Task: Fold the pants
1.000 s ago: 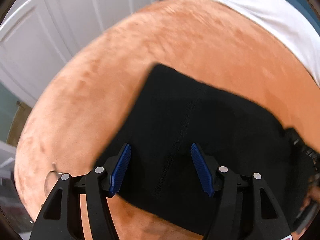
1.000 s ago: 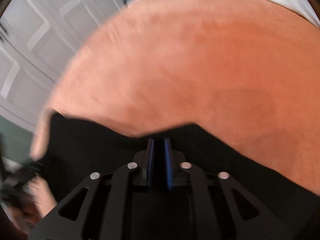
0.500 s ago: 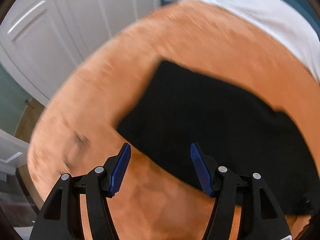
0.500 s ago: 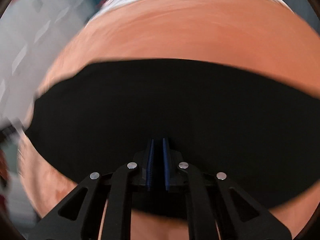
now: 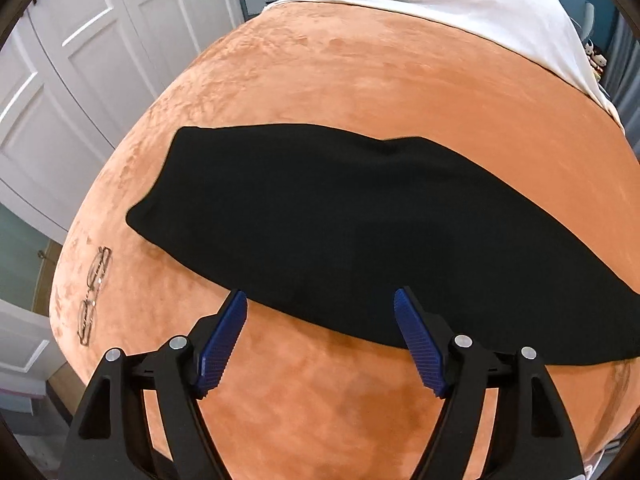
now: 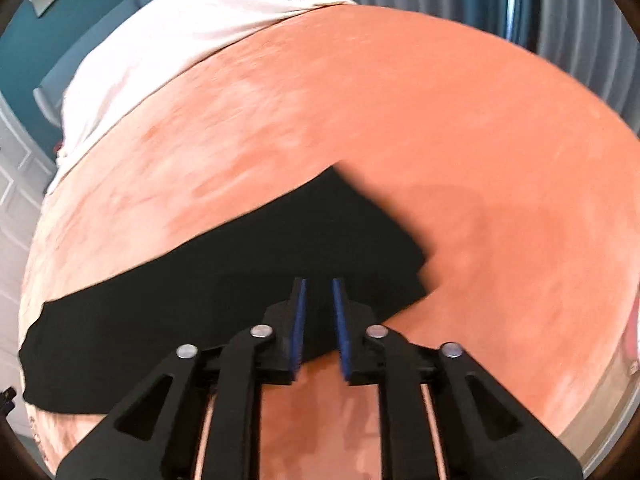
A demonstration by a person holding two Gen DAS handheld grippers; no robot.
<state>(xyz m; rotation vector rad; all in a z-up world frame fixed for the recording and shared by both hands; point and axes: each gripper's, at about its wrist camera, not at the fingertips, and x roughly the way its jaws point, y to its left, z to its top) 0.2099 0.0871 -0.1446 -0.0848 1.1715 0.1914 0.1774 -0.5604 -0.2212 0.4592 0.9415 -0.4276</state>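
Observation:
Black pants (image 5: 360,220) lie as one long flat strip across the orange blanket (image 5: 360,80) on the bed. My left gripper (image 5: 320,291) hovers over their near edge, its jaws wide and still opening, with nothing between the blue pads (image 5: 224,332). In the right wrist view the pants (image 6: 240,280) end in a folded corner just right of my right gripper (image 6: 318,280). Its jaws are opening with a narrow gap. The cloth lies beneath the tips, and the pads do not press on it.
A pair of glasses (image 5: 94,296) lies on the blanket near the bed's left edge. A white sheet (image 5: 460,4) covers the far end of the bed. White wardrobe doors (image 5: 80,60) stand to the left, grey curtains (image 6: 520,0) to the right.
The right gripper swept sideways with the pants end, laid the pants out long, and its shut jaws parted. The left gripper drew back off the pants towards their near edge and widened.

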